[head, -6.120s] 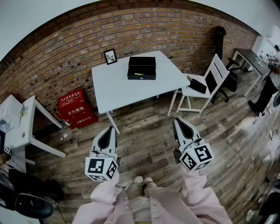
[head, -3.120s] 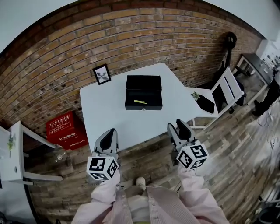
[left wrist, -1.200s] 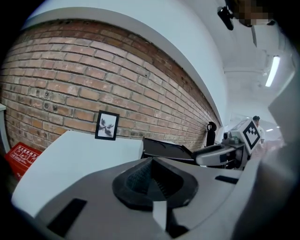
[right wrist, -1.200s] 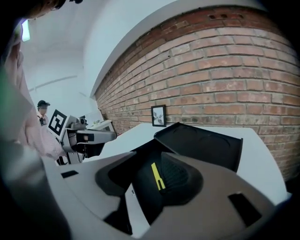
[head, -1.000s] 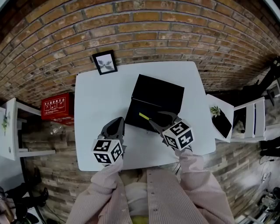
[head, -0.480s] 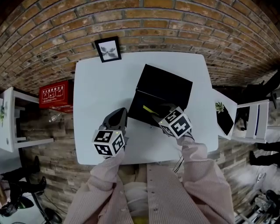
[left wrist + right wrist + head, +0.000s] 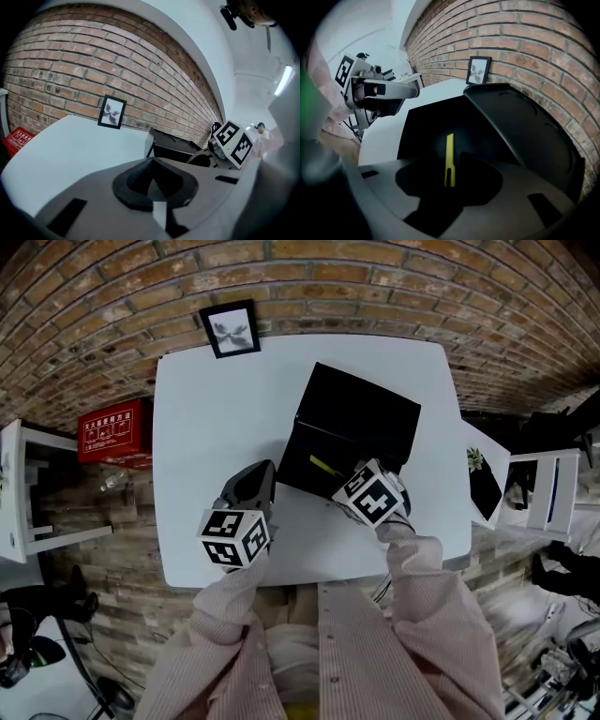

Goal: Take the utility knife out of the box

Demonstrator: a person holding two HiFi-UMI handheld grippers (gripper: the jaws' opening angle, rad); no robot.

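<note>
Lying in open black box | yellow utility knife

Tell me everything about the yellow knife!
The knife is a thin, flat yellow strip, plastic-looking, with a slot at its near end. It lies flat on the dark floor of the open black box. The right gripper has its jaws apart right by the slotted end, but nothing else seems to touch the knife.

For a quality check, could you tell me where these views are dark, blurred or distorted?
Head view: fisheye curves the brick wall. Right gripper view: box interior near black, only the utility knife stands out. Left gripper view: right edge blurred.
</note>
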